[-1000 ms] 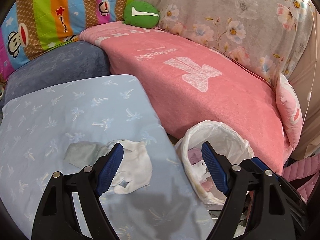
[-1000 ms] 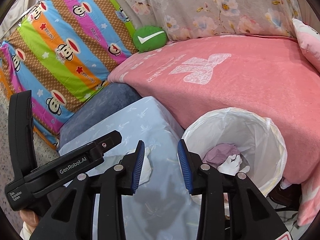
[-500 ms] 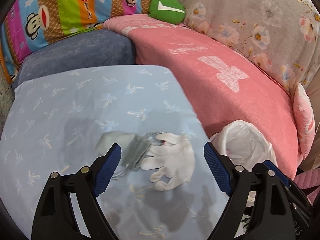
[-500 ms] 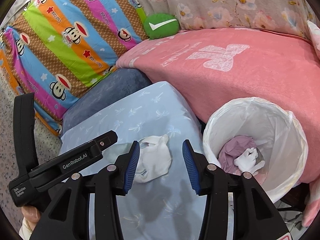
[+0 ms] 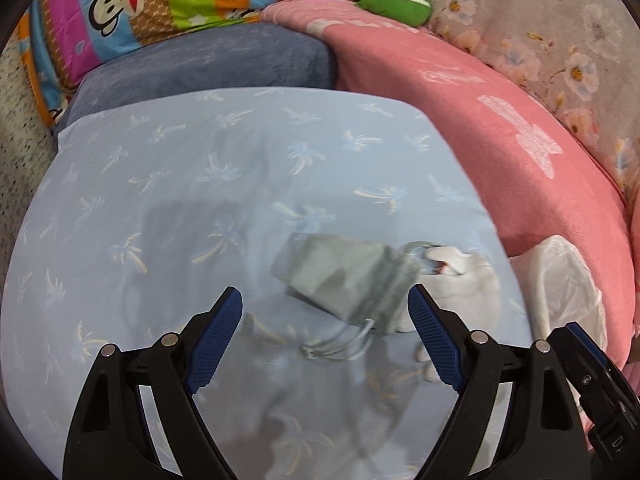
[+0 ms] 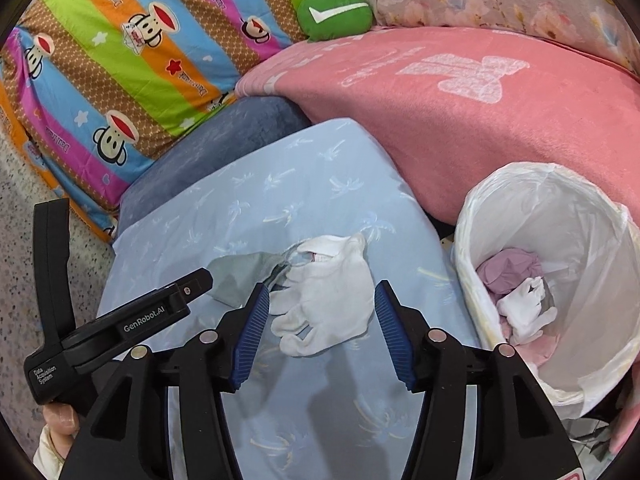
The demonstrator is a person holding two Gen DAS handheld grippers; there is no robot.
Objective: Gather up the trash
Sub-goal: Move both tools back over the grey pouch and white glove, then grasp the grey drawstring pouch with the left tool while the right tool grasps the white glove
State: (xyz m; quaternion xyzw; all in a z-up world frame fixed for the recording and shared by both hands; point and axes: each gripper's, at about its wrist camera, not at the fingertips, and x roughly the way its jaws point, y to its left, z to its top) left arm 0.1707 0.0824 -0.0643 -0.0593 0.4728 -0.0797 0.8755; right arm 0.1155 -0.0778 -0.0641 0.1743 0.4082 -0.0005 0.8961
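A grey drawstring pouch (image 5: 348, 276) (image 6: 244, 268) and a white glove (image 6: 324, 300) (image 5: 468, 276) lie side by side on the light blue palm-print cushion (image 5: 200, 184) (image 6: 304, 172). My left gripper (image 5: 325, 318) hangs open just above the pouch's near end and its strings, nothing pressed between the pads. My right gripper (image 6: 322, 318) hovers over the glove's finger end; its jaws are opening and the pads stand clear of the glove. The white-lined bin (image 6: 568, 216) (image 5: 560, 276), to the right of the cushion, holds a purple wad and another white glove.
A pink blanket (image 6: 480, 112) covers the sofa behind the cushion and bin. A dark blue cushion (image 5: 208, 64), a striped monkey-print pillow (image 6: 132, 56) and a green plush (image 6: 336, 12) sit at the back. The left device's handle (image 6: 120, 320) shows in the right wrist view.
Both grippers have come down and nearer to the cushion. The left now frames the pouch. The right jaws have spread wider and now frame the glove.
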